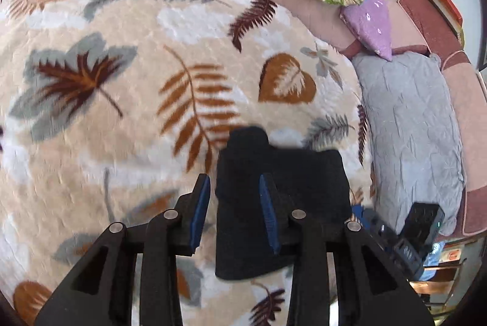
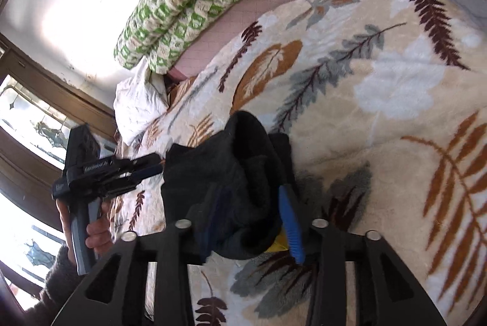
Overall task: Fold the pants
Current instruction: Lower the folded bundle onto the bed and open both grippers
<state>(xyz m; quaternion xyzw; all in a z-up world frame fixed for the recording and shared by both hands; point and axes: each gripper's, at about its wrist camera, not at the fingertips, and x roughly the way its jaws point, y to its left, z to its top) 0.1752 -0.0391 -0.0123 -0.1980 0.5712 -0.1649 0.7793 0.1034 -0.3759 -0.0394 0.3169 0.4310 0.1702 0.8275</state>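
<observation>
Folded black pants (image 1: 280, 204) run lengthwise away; left gripper (image 1: 234, 195) released, right gripper (image 2: 252, 219) released around them

Right wrist view: dark folded pants (image 2: 243, 174) cover the right gripper's (image 2: 252, 222) left finger; a small yellow item (image 2: 280, 244) beneath them is unidentifiable. Left wrist view: blurred; leaf-print blanket (image 1: 121, 113) cut off at frame edge.

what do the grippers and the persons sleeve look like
Both grippers are black plastic with angular cut-out linkage arms, silver round pivot pins and ribbed blue finger pads. In the right wrist view the left gripper shows a pistol-style grey handle and small white lettering. The sleeve is dark and fuzzy.
</observation>
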